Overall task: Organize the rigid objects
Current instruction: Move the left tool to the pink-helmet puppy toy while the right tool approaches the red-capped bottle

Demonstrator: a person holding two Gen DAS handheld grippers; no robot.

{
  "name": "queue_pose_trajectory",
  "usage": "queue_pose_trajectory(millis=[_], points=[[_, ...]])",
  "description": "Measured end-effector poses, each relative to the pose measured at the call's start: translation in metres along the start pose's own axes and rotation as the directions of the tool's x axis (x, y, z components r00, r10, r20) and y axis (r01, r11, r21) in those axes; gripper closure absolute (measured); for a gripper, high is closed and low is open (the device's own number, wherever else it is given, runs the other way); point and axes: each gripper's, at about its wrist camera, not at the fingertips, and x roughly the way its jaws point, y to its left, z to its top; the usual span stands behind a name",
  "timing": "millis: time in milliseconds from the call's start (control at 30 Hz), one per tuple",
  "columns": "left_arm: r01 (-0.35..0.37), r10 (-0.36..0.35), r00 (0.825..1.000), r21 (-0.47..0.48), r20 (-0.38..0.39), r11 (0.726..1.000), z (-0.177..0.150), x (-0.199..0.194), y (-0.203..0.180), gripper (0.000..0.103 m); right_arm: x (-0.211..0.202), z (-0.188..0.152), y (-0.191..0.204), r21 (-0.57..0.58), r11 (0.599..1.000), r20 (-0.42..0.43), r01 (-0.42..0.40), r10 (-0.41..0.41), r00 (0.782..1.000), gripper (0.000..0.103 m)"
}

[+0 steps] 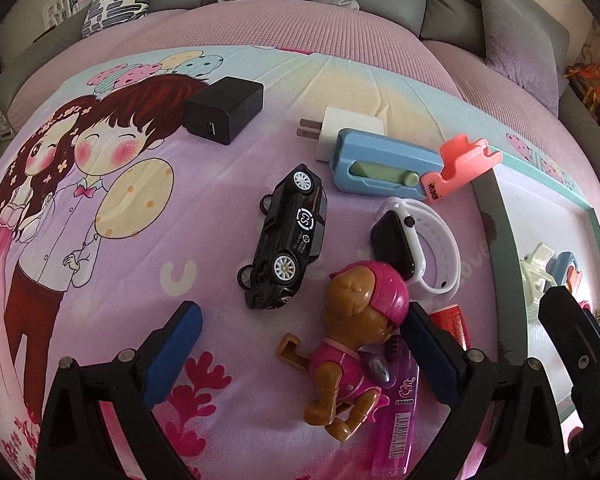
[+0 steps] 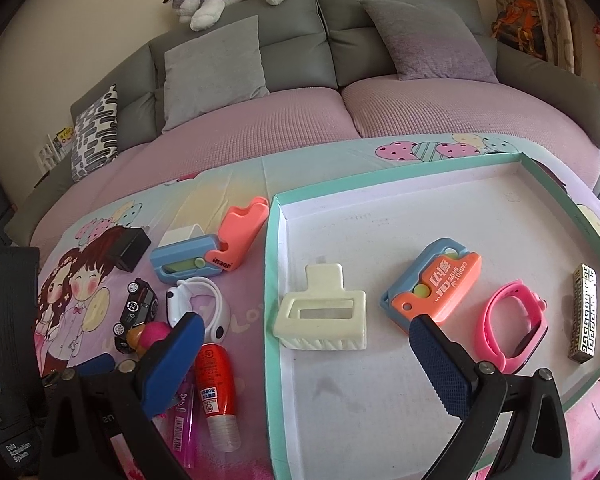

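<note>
My left gripper (image 1: 300, 344) is spread wide with nothing clamped, and the toy dog figure (image 1: 350, 344) lies between the two blue pads, close to the right one, so that is what I judge I am lining up for. It looks like hard moulded plastic: light, stiff, glossy, with a rounded pink cap that would squirt out of a pinch, so I would take it across the torso, where the sides are flatter, not at the head or the thin bent tail. Careful here, because the purple lighter (image 1: 394, 412) lies touching its side and partly under it, and a careless squeeze could drag both. Just beyond sits the black toy car (image 1: 288, 240) tipped on its side, likely metal and heavier, best held across the body and not the wheels. Beside it is the white smartwatch (image 1: 416, 244): its band is springy, so the case is the place to grip. Over on my other hand, the right gripper (image 2: 304, 344) hangs fully open and empty above the near part of the teal-rimmed tray (image 2: 274, 264). In the tray already lie a cream holder (image 2: 320, 312), an orange and blue utility knife (image 2: 432, 288), a pink watch (image 2: 512, 324) and a patterned metal lighter (image 2: 584, 312).
</note>
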Motion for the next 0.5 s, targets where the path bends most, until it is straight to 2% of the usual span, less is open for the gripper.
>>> queue_pose_trajectory(millis=[133,300,500], points=[[-0.003,0.003,1.0,-0.017,-0.006,1.0,0.001,-0.002,0.009,0.004,0.0,-0.001,0.005,-0.023,1.0,-0.014,-0.02,0.019,1.0,0.0],[-0.072,0.072,0.997,-0.023,-0.016,0.997,0.001,-0.001,0.026,0.004,-0.001,-0.003,0.018,-0.101,0.994,-0.031,-0.031,0.028,0.999,0.0],[-0.082,0.081,0.996,-0.038,-0.023,0.996,-0.003,-0.004,0.039,0.004,-0.002,-0.009,0.036,-0.203,0.977,-0.047,-0.065,0.056,0.997,0.0]])
